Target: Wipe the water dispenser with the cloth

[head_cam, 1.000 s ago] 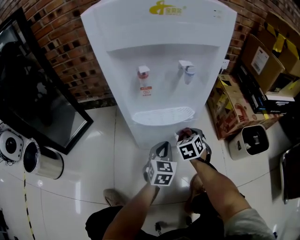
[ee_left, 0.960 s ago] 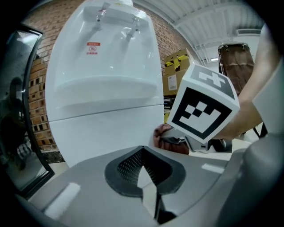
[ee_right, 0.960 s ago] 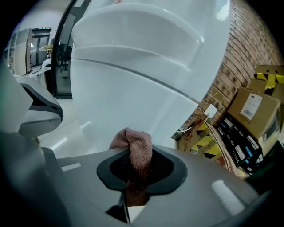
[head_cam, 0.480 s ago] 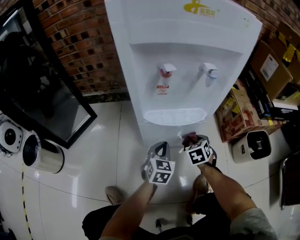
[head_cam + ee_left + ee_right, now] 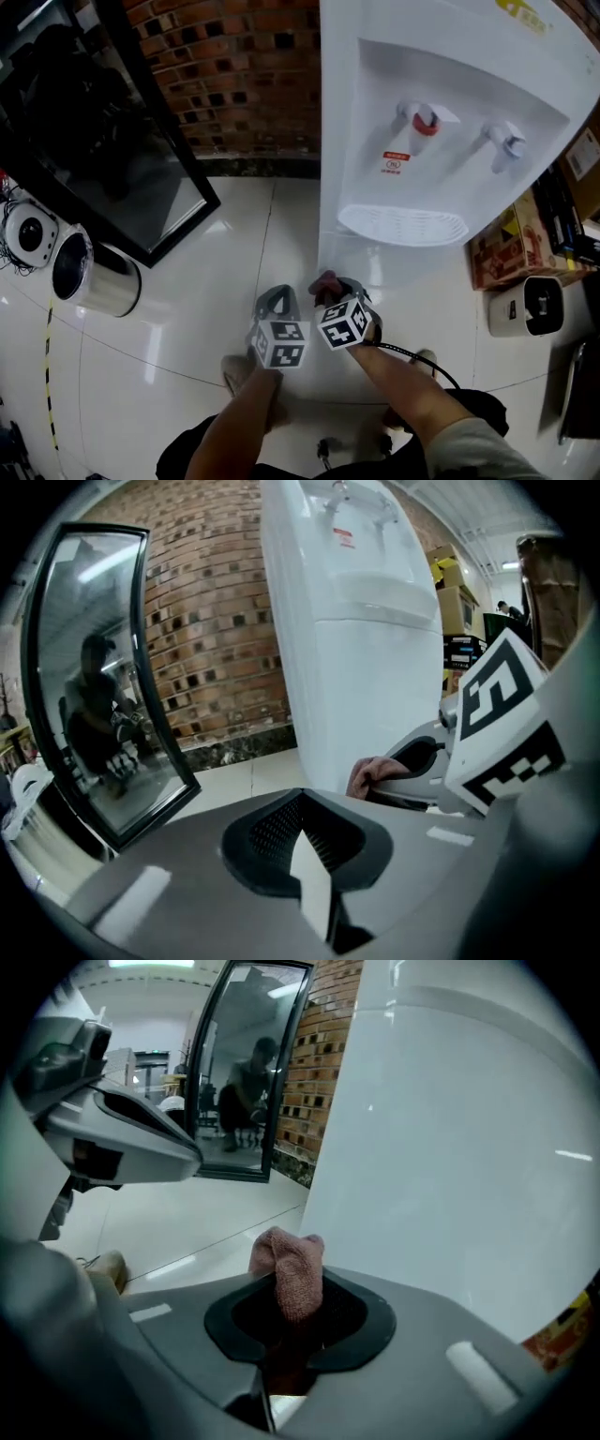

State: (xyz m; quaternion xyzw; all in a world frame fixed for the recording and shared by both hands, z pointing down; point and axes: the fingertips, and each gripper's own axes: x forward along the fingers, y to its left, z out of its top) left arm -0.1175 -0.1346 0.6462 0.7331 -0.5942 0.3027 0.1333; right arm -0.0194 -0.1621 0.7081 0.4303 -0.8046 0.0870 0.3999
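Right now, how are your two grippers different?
The right gripper grips a pink cloth in its jaws; the left gripper has its jaws shut on nothing. The right gripper is nearer the water dispenser than the left gripper. Both carry a marker cube.

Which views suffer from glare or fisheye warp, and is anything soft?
Head view: ceiling-light streaks glare off the glossy floor, and the water dispenser leans with lens warp. Left gripper view: heavy fisheye and black corners, with the glass door bowed and full of reflections. Right gripper view: the dispenser's side is almost featureless white with small highlights, and the cloth is sharp.
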